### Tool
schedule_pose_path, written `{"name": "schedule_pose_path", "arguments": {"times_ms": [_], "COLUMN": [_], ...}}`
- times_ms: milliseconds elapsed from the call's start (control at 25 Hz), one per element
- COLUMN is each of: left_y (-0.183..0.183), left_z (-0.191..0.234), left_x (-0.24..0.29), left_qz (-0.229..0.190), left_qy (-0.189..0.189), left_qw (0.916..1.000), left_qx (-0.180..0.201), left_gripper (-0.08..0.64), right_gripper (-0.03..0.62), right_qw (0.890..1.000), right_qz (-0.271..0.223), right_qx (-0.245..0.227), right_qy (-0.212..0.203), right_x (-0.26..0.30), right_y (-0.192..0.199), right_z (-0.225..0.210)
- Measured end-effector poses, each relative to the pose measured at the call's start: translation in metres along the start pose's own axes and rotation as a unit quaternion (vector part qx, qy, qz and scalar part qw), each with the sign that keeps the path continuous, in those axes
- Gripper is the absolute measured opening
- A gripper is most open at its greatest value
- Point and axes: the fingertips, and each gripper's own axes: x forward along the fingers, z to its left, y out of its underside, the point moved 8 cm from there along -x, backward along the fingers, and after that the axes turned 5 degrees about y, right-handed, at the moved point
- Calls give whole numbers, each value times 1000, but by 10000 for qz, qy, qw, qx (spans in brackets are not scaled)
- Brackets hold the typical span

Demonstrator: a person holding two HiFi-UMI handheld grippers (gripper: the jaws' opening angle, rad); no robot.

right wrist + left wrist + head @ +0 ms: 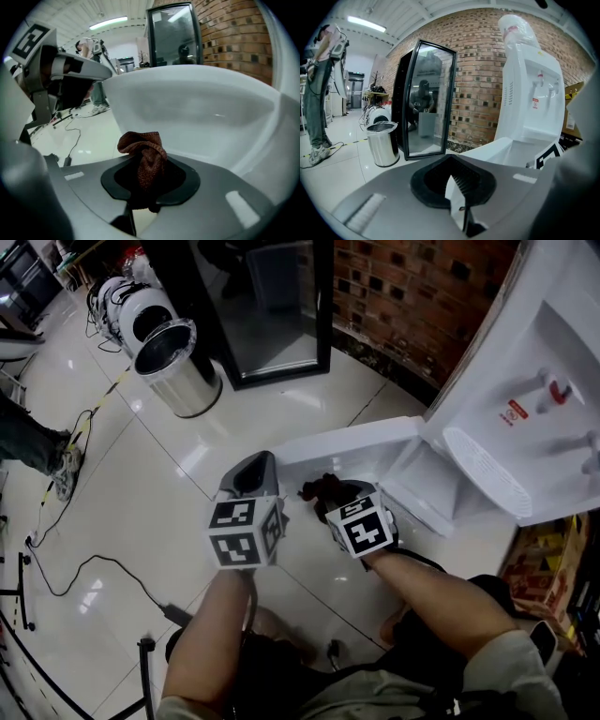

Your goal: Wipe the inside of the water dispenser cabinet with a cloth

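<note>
The white water dispenser (506, 418) stands at the right, its low cabinet door (347, 442) swung open over the floor and the cabinet's inside (427, 479) showing white. My right gripper (335, 495) is just in front of that door, shut on a bunched brown cloth (322, 487). In the right gripper view the cloth (144, 157) sticks up from between the jaws, with the door's white inner face (197, 103) close behind it. My left gripper (251, 472) hovers beside it to the left, shut and holding nothing (455, 180).
A steel bin (175, 367) and a black-framed glass door (272, 306) stand further out, against a brick wall (412, 296). Cables (84, 563) trail over the glossy floor at left. A cardboard box (548, 559) sits right of the dispenser. A person's leg (28, 442) shows at far left.
</note>
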Motion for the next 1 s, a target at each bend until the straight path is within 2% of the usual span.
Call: {"name": "schedule_pose_path", "arguments": {"times_ms": [120,240,480,760,1000], "left_y": [1,1,1,0,-2], "left_z": [-1,-1,1,4,4], "left_x": [-1,-1,-1,1,2], "left_qz": [1,-5,-27,-71,-85], "left_qy": [37,62,77,82,46], "left_qw": [10000,10000,10000,9999,10000], "left_qx": [-3,23,32,9,5], "left_gripper": [0,0,0,0,0], "right_gripper": [110,110,110,109,109], "right_qw": [9980,9956,9955,9962,9992], "right_qz": [-6,-42,99,131,78], "right_qx": [-260,-444,-552,-568,-274], "right_qy": [-580,-819,-760,-641,-288], "right_x": [13,28,58,67,69], "right_y": [-2,-5,-5,-6,-9], "right_z": [31,48,54,49,23]}}
